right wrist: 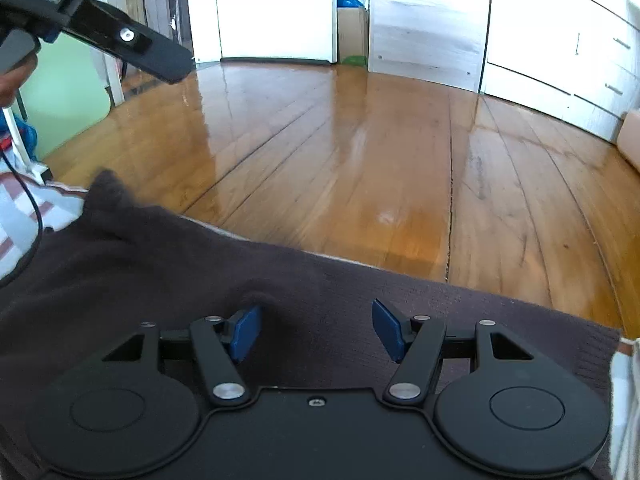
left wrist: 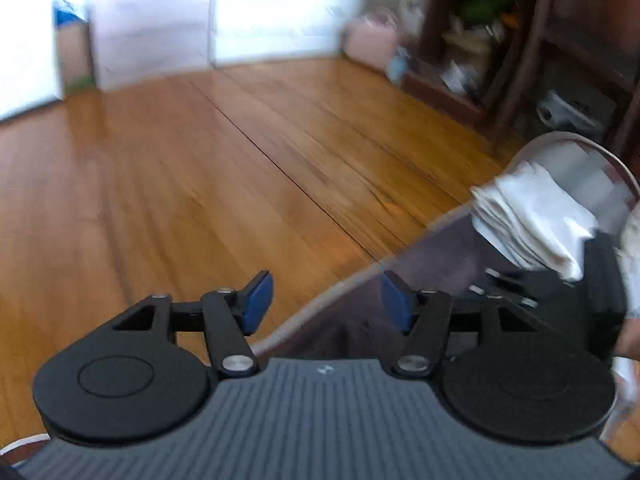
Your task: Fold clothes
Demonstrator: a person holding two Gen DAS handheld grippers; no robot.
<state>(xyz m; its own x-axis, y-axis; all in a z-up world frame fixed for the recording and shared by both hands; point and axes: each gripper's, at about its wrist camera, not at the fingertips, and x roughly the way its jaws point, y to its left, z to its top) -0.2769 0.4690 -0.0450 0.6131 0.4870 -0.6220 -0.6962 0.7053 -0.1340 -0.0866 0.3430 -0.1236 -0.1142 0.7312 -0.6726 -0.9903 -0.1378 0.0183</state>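
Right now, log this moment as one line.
left gripper: open, empty, over floor | right gripper: open, above dark cloth | white stack: folded

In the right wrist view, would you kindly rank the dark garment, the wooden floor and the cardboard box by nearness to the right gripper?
1. dark garment, directly under the right gripper
2. wooden floor, beyond the garment
3. cardboard box, against the far wall

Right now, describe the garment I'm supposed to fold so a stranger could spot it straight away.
Start from the glossy wooden floor and come toward the near edge. The dark garment lies spread there, below the right gripper. It is plain charcoal brown, unlike the striped cloth at its left and the stack of white folded cloth.
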